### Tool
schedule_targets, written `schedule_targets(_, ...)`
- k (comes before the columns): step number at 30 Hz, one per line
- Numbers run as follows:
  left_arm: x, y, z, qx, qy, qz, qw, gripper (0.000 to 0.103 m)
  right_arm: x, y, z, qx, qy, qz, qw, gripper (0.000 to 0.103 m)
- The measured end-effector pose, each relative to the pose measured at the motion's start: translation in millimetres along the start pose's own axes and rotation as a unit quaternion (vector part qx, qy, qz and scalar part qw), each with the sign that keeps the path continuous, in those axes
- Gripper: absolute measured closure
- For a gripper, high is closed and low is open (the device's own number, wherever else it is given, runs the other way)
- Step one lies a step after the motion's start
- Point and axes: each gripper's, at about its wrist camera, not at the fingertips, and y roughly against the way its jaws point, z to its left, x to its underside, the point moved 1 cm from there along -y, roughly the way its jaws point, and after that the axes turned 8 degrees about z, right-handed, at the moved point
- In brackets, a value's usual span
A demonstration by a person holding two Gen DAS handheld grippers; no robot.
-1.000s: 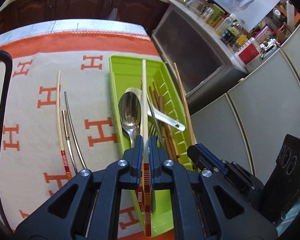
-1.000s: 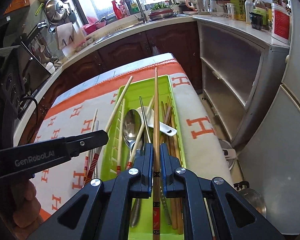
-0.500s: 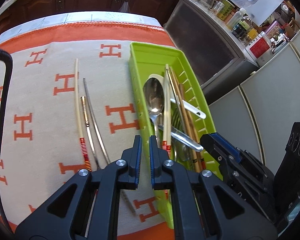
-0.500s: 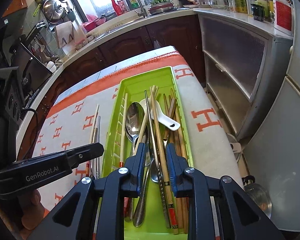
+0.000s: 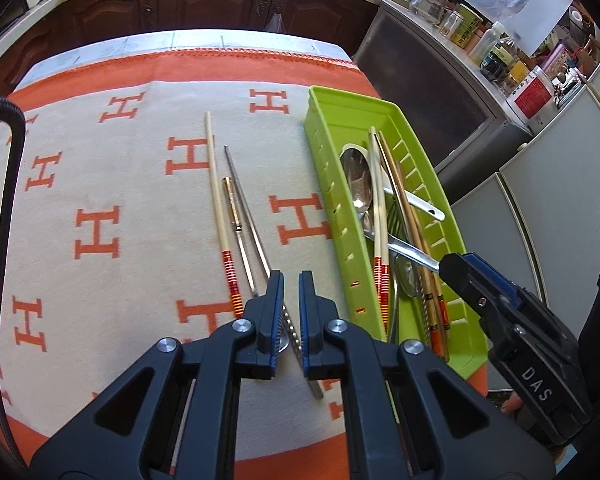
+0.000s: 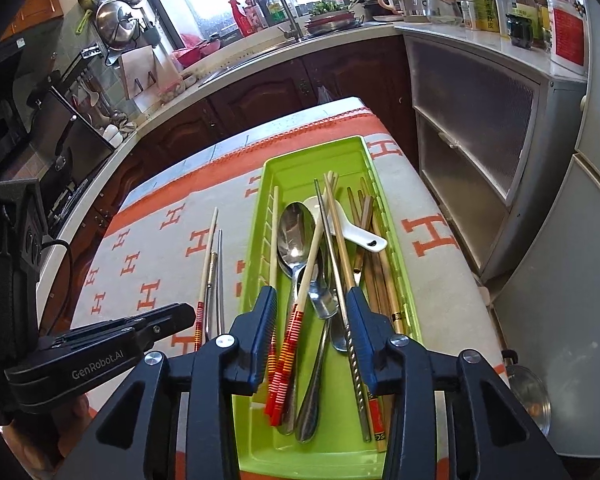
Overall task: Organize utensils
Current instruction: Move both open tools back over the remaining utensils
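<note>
Most of the job looks done. The green tray (image 6: 384, 216) on the bench already holds spoons (image 6: 296, 236), a fork and many chopsticks. Three sticks still lie on the cloth (image 5: 100, 168) beside the tray: a pale chopstick (image 5: 216, 196) and two metal ones (image 5: 248, 220). The left tongs (image 5: 290, 280) hang just over them, a little apart, holding nothing. The right tongs (image 6: 312, 300) are spread wide above the tray, empty.
</note>
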Motion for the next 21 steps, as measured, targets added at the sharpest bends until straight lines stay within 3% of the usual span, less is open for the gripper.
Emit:
schedule_targets(10,12.7,21.4,14.7,-0.036,-0.017,-0.038,0.9985,0.099,8.0,10.5,23.9,0.004,0.026,-0.001,1.000,0.061)
schedule_targets(18,16.1,29.7,36.5,-0.067,-0.010,-0.054,0.9962,0.099,6.6,6.1,52.2,-0.019,0.051,0.014,0.998,0.060)
schedule_targets(21,16.6,30.4,45.7,-0.058,-0.005,-0.051,0.9970,0.093,5.1,2.9,64.8,-0.023,0.061,0.019,0.998,0.060)
